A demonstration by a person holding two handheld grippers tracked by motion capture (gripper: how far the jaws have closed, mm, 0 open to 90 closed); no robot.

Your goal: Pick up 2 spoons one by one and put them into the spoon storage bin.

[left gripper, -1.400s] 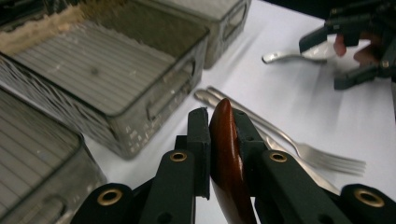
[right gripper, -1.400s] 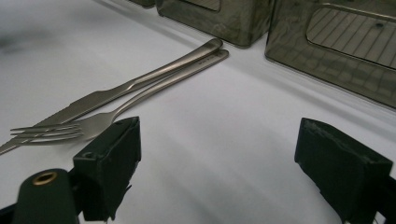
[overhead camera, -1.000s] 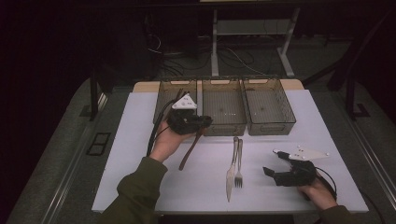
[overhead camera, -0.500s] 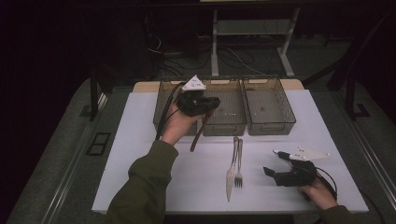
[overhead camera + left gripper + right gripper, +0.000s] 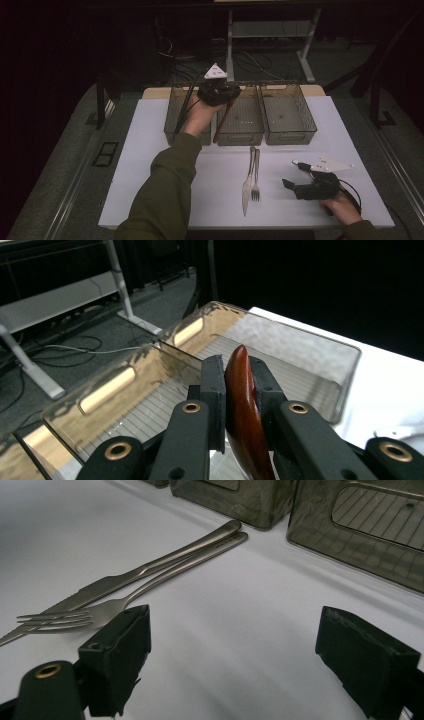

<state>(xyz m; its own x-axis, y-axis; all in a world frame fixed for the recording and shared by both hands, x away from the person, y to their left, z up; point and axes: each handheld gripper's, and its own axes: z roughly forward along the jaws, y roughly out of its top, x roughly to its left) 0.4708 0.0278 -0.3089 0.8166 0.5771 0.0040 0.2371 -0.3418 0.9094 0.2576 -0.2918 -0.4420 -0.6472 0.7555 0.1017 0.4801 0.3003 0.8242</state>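
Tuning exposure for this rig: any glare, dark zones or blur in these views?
High view: surroundings nearly black, white table lit evenly. Left gripper view: bright glare streaks on the clear bins, wooden handle sharp. Right gripper view: fork crisp, near claw pads soft.

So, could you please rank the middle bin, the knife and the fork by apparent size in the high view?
1. Middle bin, clearly the largest.
2. Knife.
3. Fork, slightly shorter than the knife; they lie side by side, so this holds.

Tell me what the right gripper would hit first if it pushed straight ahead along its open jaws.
Probably nothing soon: the right gripper faces bare white table, with the fork off to one side; farther on stands a clear bin, though depth is uncertain.
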